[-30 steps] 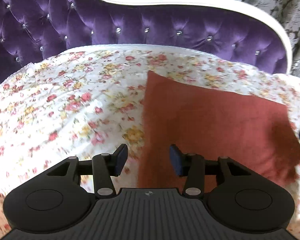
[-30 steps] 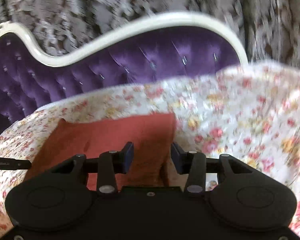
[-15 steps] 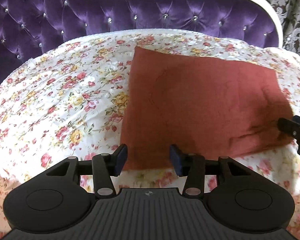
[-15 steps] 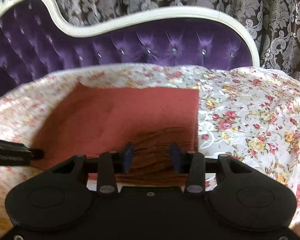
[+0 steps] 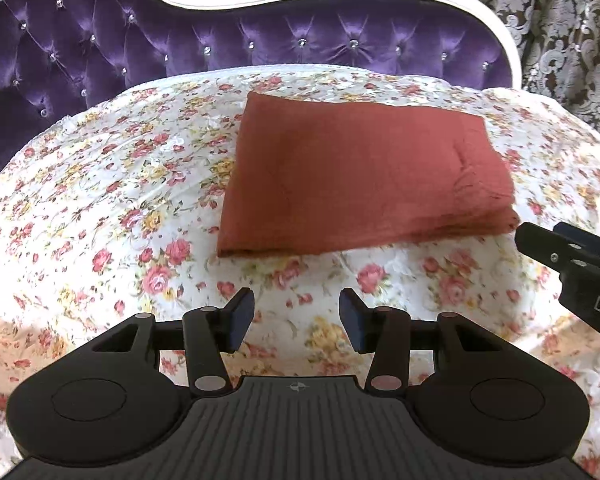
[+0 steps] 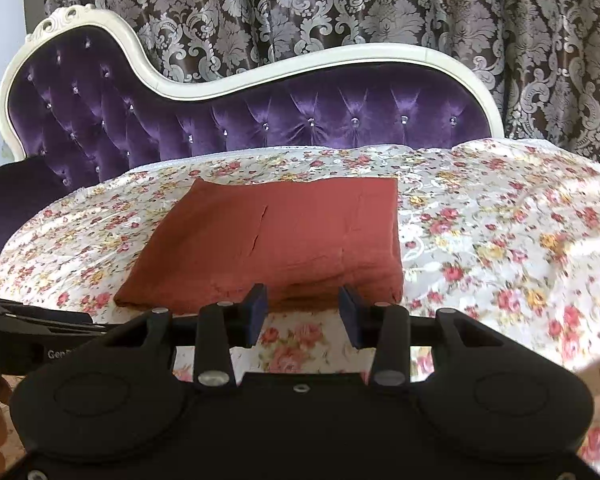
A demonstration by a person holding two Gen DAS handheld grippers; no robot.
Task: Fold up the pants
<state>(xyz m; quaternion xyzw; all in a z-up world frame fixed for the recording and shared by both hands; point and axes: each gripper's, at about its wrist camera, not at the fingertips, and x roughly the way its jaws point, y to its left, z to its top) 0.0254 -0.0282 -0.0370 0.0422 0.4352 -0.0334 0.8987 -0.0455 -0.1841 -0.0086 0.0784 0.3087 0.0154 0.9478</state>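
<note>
Against the purple tufted headboard (image 6: 260, 120), on the floral bedspread (image 5: 100, 200), lie the rust-red pants (image 5: 352, 184), folded into a flat, squared bundle. Its long axis runs roughly parallel to the headboard, and the far edge lies near where the bedspread meets the purple velvet. Seen from the left wrist view, the smooth folded edge faces away from the right tongs, while the stacked layer edges and a rumpled corner face toward them. The near edge of the bundle is straight and closest to both cameras.

Left tongs (image 5: 296, 320) hover over bare bedspread on the side of the pants away from the headboard, spread apart with nothing between the blue pads and clear of the cloth. Right tongs (image 6: 302, 314) sit just at the near edge of the pants, likewise spread and empty; whether their tips brush the cloth cannot be told. Behind the headboard hangs a damask curtain (image 6: 340, 8) in brown and silver.
</note>
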